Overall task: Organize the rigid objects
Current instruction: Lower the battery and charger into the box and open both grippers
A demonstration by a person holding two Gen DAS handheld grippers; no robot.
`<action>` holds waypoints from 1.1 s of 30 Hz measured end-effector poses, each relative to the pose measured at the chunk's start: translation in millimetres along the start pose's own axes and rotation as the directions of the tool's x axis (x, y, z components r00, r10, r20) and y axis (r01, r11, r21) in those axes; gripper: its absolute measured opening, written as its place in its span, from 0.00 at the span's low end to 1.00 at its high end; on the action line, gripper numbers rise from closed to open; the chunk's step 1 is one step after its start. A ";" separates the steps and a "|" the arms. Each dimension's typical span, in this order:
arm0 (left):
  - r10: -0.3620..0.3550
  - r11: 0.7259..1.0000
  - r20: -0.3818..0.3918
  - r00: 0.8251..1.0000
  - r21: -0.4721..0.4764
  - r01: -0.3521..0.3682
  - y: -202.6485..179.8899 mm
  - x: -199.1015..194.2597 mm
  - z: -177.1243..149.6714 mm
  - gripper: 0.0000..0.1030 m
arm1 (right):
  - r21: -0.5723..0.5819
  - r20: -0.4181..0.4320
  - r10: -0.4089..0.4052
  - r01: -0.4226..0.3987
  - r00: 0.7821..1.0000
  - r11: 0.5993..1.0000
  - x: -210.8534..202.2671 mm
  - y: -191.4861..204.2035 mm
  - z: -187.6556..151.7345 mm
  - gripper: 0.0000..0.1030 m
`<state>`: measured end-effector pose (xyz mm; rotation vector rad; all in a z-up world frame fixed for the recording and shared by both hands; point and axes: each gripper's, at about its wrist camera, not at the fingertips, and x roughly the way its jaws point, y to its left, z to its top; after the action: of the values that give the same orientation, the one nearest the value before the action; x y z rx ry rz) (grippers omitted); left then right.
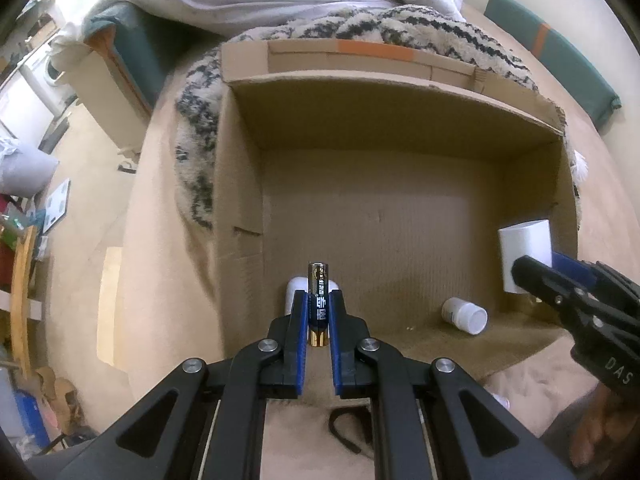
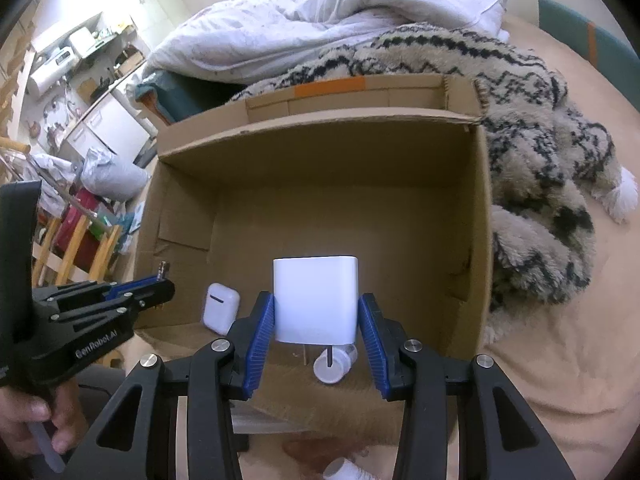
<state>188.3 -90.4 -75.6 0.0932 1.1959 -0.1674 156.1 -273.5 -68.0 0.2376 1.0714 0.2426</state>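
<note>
Battery [image 1: 318, 304], dark blue with a gold lower end, stands upright between the blue pads of the left gripper [image 1: 318, 312], which is clenched on its middle, held above the near left part of the open cardboard box [image 1: 400, 128]. Just beyond the left gripper's fingertips, on the box floor, lies a white earbud case [image 2: 221, 308], mostly hidden behind the battery in the left wrist view and seen plainly in the right wrist view, to the left of the right gripper. Further right on the box floor, a small white bottle [image 1: 465, 315] lies on its side, near the front edge; in the right wrist view it sits just below and beneath the right gripper's load. The right gripper [image 2: 316, 320] grasps a white rectangular block [image 2: 315, 298] with rounded corners, its blue pads pressed against both sides, and holds it over the near right part of the box. Beyond the box, past both grippers, a fuzzy patterned blanket [image 2: 532, 120] lies against its far and right sides, and a white duvet [image 2: 340, 12] is heaped behind that, all on a beige bed surface [image 2: 560, 340].
</note>
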 end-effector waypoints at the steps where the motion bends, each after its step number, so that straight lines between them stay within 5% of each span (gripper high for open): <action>1: 0.004 1.000 0.009 1.000 -0.003 -0.004 -0.2 2.8 -0.5 0.09 | 0.001 -0.007 0.002 -0.002 1.000 1.000 2.7 0.4 0.0 0.43; 16: 0.016 1.000 0.003 1.000 0.002 -0.016 -2.3 25.7 -9.5 0.09 | 0.005 -0.088 -0.048 0.048 0.995 0.999 25.4 -1.7 -10.6 0.44; 28: 0.023 1.000 0.028 0.999 -0.001 -0.023 -0.8 19.8 -10.6 0.09 | 0.028 -0.047 -0.034 0.035 0.998 0.999 21.3 -3.8 -5.2 0.44; 33: 0.030 0.999 0.055 0.998 0.010 -0.031 -2.5 13.5 -8.7 0.09 | 0.061 -0.015 -0.004 0.005 1.000 0.998 14.0 -8.1 -2.4 0.64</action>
<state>184.6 -92.5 -91.3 0.1159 1.1387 -0.1489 161.0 -276.6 -83.3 0.2888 1.0946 0.2079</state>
